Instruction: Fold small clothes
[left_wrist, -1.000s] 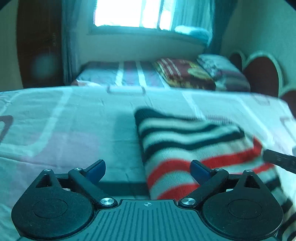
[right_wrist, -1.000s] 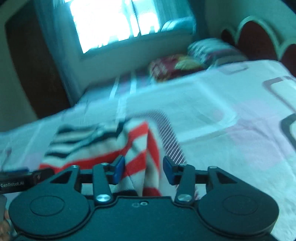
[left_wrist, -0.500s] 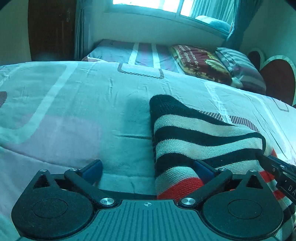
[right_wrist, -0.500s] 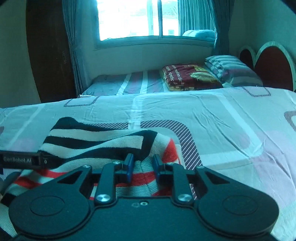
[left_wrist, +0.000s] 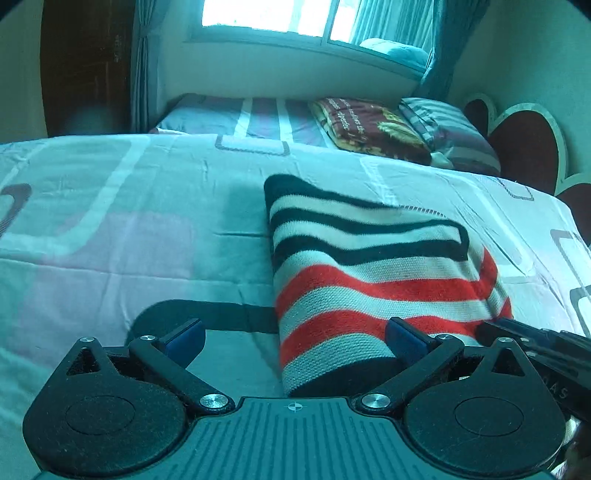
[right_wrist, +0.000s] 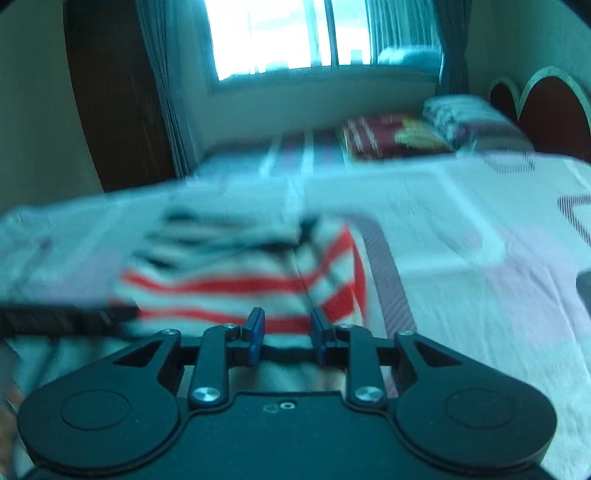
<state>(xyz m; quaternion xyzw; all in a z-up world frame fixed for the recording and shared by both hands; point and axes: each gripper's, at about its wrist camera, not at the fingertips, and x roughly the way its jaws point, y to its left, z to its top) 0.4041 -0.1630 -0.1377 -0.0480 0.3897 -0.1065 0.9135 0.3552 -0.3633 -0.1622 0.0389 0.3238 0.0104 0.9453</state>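
A folded knitted garment is seen lying on a bed covered with a pale, smooth sheet printed with rounded rectangles in lilac, white and dark hatching. The knit is thick and ribbed, with broad bands of black and cream at the far end and red and cream nearer the cameras; its left edge is rolled into a soft rounded fold.

The left gripper is held low over the sheet with its blue-padded jaws spread wide and nothing grasped; the near left corner of the garment lies between them, and the right pad is set just beside or against the knit.

In the blurred right wrist view, the right gripper is shown with its blue pads close together and its jaws opening slightly; the near hem of the striped garment lies between them, though whether it is pinched cannot be told.

Beyond, a second bed with a striped cover, a dark red patterned cushion, a striped pillow and a bright window with curtains are visible. A heart-shaped headboard stands at the right.
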